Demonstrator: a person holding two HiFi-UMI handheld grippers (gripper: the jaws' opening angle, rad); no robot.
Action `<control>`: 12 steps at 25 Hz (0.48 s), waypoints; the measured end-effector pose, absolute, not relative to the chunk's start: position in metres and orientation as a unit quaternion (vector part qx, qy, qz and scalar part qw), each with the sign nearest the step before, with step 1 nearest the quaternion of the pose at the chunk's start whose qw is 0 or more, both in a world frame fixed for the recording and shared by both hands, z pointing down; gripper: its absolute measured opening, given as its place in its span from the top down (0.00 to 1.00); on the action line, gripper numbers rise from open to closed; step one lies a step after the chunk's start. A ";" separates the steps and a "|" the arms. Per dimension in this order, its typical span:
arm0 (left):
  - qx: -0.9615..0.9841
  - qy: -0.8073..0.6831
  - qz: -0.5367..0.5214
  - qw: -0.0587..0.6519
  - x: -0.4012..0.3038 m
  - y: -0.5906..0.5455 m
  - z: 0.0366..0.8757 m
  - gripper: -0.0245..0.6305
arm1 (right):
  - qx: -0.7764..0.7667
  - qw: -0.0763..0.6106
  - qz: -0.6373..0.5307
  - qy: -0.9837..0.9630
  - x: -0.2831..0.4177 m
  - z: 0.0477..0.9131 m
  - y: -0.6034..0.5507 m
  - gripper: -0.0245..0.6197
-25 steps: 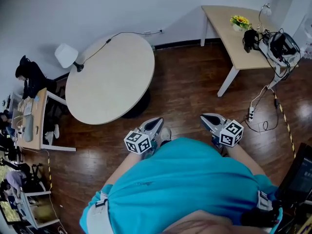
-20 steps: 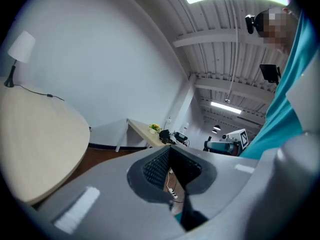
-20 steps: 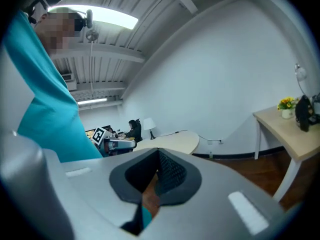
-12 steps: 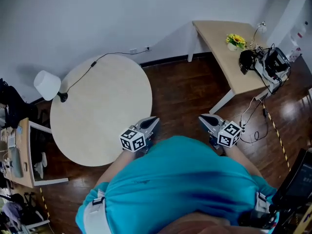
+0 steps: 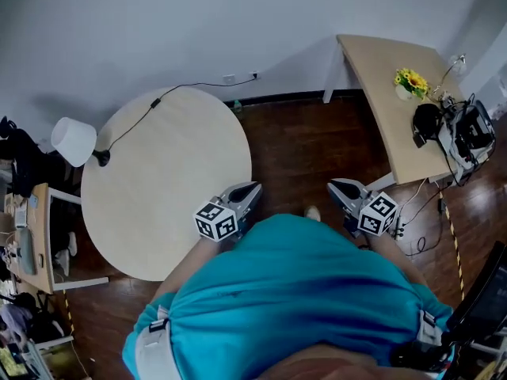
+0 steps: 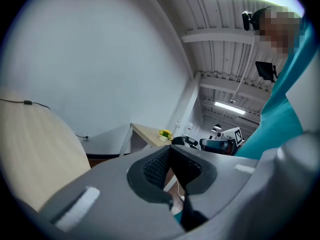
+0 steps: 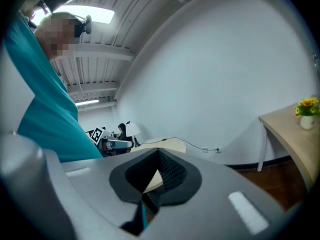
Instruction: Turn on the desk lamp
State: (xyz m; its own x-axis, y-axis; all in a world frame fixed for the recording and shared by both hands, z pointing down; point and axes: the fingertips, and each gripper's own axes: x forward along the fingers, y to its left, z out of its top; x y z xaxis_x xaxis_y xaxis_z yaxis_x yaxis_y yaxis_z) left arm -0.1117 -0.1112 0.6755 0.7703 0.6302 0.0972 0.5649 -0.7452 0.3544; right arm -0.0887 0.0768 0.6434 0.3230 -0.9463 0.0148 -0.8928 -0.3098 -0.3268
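The left hand-held gripper point(image 5: 247, 190) and right hand-held gripper point(image 5: 339, 187) are hovering at the person's waist, each with jaws together on nothing. The round desk point(image 5: 170, 188) is lying at ten o'clock from them. The lamp point(image 5: 73, 141) is sitting at its nine o'clock rim, well apart and seemingly unlit. Approaching and switching are both still remaining.

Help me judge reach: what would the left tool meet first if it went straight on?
Probably nothing near: the left tool points past the round table, over floor, toward the wall, not the lamp.
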 end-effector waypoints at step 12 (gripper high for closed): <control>0.965 0.192 0.083 0.157 0.080 -0.037 0.662 0.96 | -0.722 0.094 -0.104 0.677 0.146 0.638 0.136 0.96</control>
